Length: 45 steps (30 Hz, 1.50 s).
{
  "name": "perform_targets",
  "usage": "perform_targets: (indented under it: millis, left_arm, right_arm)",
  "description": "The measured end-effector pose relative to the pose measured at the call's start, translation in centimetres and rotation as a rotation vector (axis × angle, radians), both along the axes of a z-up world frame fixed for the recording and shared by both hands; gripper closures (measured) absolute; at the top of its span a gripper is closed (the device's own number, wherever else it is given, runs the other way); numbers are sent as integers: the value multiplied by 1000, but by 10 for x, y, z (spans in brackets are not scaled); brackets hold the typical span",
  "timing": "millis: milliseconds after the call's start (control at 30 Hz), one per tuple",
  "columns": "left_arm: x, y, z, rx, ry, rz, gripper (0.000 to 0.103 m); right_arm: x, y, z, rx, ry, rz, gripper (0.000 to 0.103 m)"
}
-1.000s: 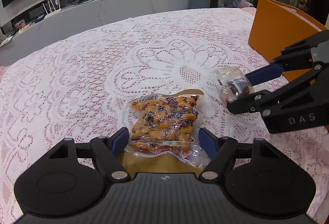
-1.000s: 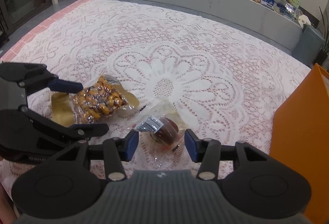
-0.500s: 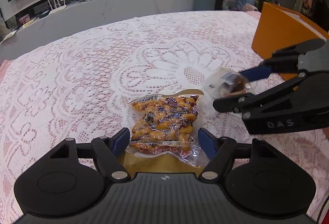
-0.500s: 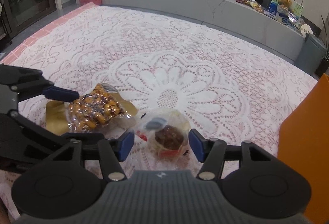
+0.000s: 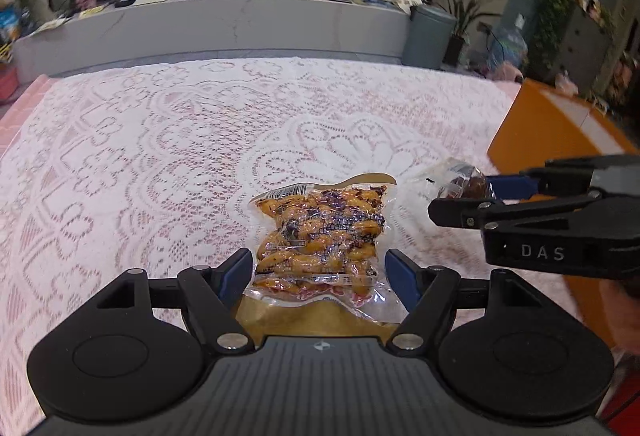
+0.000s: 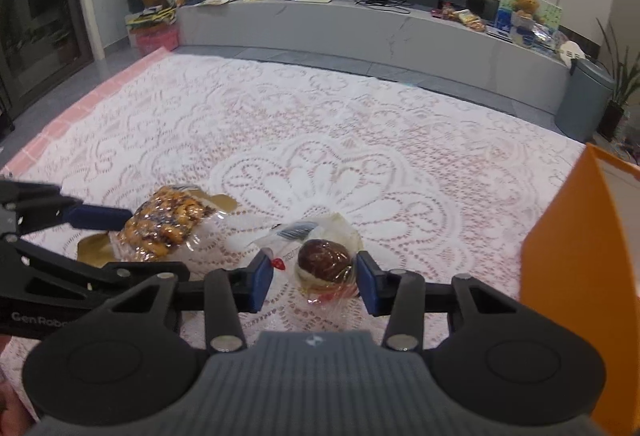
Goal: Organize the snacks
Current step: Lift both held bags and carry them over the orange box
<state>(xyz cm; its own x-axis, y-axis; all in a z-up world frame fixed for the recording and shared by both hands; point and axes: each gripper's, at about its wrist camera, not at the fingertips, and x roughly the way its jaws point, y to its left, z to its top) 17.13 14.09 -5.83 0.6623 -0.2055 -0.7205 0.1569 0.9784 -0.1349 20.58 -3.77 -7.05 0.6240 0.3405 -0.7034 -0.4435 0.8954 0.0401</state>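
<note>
The clear vacuum pouch of orange-brown snacks (image 5: 320,236) is straddled, long axis forward, unpinched, by the spread left hand-held gripper (image 5: 318,272) on the lace-covered bench (image 5: 160,156). The right hand-held gripper (image 6: 316,278) is closing around the clear-wrapped brown bun (image 6: 325,261), nearest the orange box (image 6: 580,256).

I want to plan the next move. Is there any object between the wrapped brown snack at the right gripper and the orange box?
Nothing visible is in the way. Between the wrapped brown snack and the orange box lies only bare lace tablecloth. The right gripper is closing, with the snack between its jaws.
</note>
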Motion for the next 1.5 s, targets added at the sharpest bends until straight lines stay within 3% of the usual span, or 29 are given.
perform_targets:
  millis: [133, 267, 633, 1033, 1267, 1500]
  left_arm:
    - [-11, -6, 16, -27, -14, 19, 19]
    - [-22, -14, 31, -135, -5, 4, 19]
    - [-44, -62, 70, -145, -46, -60, 19]
    - [-56, -159, 99, -43, -102, -275, 19]
    - [-38, -223, 90, -4, -74, -417, 19]
    - [-7, -269, 62, 87, -37, -527, 19]
  right_arm:
    - [-10, -5, 13, -7, 1, -21, 60]
    - [-29, -14, 30, -7, -17, -32, 60]
    - [-83, -88, 78, 12, -66, -91, 60]
    - [-119, -188, 103, -37, -55, -182, 60]
    - [-122, -240, 93, -88, -11, -239, 60]
    - [-109, -267, 75, -128, 9, -253, 60]
